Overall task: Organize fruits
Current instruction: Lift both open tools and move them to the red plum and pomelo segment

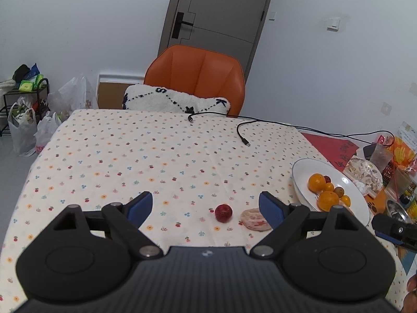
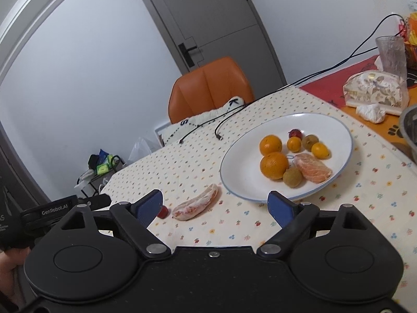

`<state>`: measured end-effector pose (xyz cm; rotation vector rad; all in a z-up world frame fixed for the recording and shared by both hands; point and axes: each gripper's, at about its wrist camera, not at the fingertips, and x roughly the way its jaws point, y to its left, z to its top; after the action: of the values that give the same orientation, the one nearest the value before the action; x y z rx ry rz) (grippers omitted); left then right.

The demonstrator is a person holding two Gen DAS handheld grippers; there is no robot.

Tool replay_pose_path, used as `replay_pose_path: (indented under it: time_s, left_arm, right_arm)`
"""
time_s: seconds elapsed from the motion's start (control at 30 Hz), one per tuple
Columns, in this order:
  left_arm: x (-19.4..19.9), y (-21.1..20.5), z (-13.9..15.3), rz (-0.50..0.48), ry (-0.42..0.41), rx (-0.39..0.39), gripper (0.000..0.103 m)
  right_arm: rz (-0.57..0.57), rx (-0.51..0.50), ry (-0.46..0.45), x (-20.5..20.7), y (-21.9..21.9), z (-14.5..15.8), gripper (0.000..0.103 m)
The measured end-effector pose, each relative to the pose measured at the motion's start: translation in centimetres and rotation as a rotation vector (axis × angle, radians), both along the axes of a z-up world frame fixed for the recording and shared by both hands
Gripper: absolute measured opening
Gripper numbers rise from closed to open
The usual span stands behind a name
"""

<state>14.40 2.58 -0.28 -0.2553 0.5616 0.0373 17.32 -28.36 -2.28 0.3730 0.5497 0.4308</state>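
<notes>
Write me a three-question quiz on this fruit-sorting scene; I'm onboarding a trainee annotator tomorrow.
1. True or false: the red fruit lies on the white plate.
2. Which piece lies beside the red fruit on the tablecloth? A) peeled citrus segment B) whole orange C) glass
3. Fill in: both the left gripper and the right gripper have their fingers ____.

Key: 1 false; 2 A; 3 open.

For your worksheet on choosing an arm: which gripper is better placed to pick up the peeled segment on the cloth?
Probably the right gripper: open, the peeled segment lies between its fingers, beside the plate.
</notes>
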Motion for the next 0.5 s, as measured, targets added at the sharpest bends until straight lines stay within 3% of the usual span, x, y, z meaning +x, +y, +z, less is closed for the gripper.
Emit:
replay_pose_path:
  time_s: [0.27, 0.5]
  left_arm:
    - [1.2, 0.0, -1.7, -0.035, 0.029, -0.041, 0.087]
    - [2.4, 0.1, -3.1, -0.052, 0.047, -0.046, 0.075]
  right_arm:
    - [0.062, -0.056, 0.013, 0.7, 2.4, -0.8, 0.091]
    - [0.109, -0.12, 0.006, 1.6, 4.4, -1.7, 0.095]
